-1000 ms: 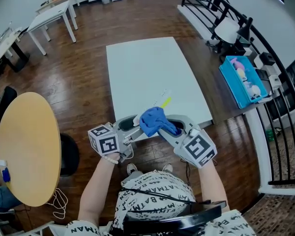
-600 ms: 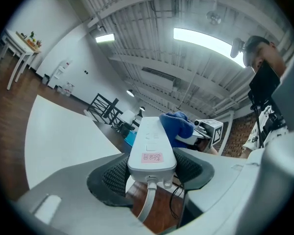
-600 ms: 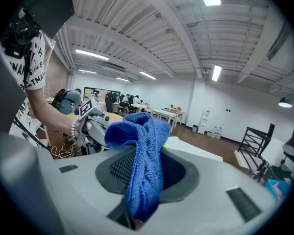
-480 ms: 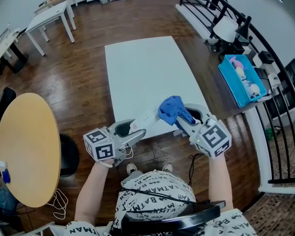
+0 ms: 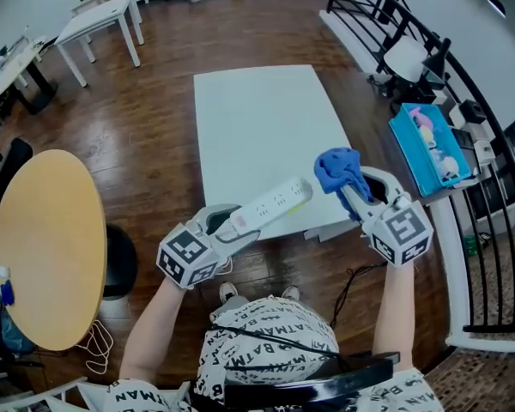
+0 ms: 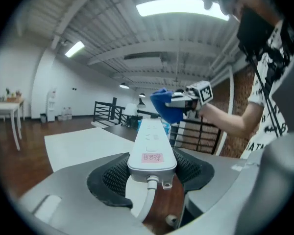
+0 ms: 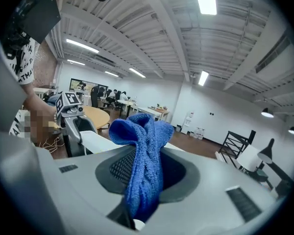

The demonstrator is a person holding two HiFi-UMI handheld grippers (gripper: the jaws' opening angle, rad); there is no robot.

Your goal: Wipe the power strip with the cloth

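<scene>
- My left tongs (image 5: 238, 227): pinching power strip (image 5: 275, 205) at cord end. Strip held in air over near edge of white bench (image 5: 257, 118).
- My right tongs (image 5: 354, 194): clamped on blue cloth (image 5: 336, 168). Cloth just beside strip's far end, apparently clear of it.
- Step, as I judge: lining up wipe stroke.
- Next: lay cloth on strip face, drag along length, hold left grip firm.

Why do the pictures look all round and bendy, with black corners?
Head view: a wide lens bows the edges of the white table. Left gripper view: black corners, glaring ceiling light, power strip sharp. Right gripper view: same round rim, blue cloth sharp up close.
</scene>
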